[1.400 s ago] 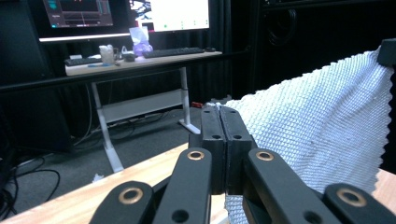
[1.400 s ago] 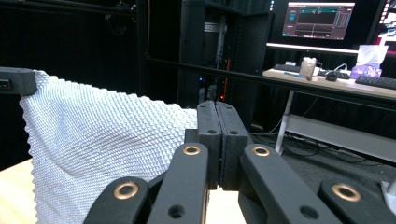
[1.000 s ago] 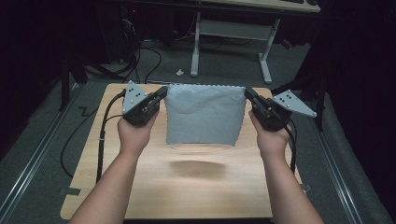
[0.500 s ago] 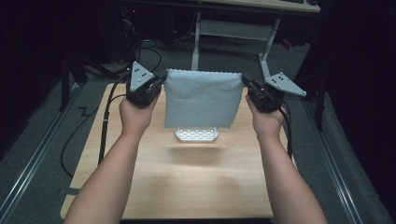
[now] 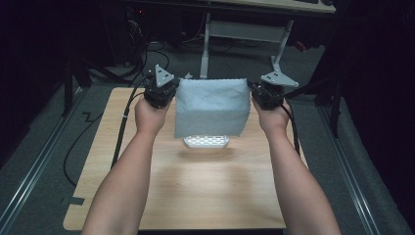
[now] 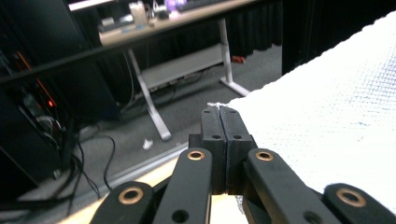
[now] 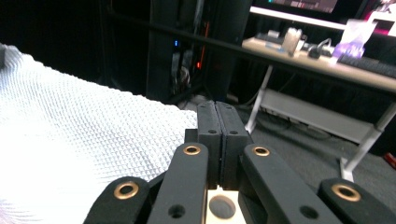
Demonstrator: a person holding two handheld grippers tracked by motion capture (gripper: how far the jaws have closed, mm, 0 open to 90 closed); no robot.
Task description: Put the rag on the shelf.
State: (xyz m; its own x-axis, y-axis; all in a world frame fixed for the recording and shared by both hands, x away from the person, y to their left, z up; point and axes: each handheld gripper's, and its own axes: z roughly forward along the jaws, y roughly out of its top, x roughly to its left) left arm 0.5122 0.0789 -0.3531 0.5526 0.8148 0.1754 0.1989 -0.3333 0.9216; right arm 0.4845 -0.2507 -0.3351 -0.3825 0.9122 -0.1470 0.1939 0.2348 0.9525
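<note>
Two-handed carry of a cloth (image 5: 210,107) above the desk (image 5: 195,191). The left hand-held gripper (image 5: 164,93) and right hand-held gripper (image 5: 264,95) are each clenched on an upper corner; the left gripper view shows the jaws pressed together with a sliver of cloth corner (image 6: 219,105) at their tips, and the right gripper view shows the jaws likewise closed at the cloth's edge (image 7: 93,140). The cloth hangs stretched between the two, its lower hem just above a white perforated tray (image 5: 206,142) on the desk.

Risk: each grip takes very little fabric, so pulling the hands further apart could tug a corner free and drop that side. A hem dragging over the tray could shift it. Uneven lowering would likely leave the cloth skewed or creased.
</note>
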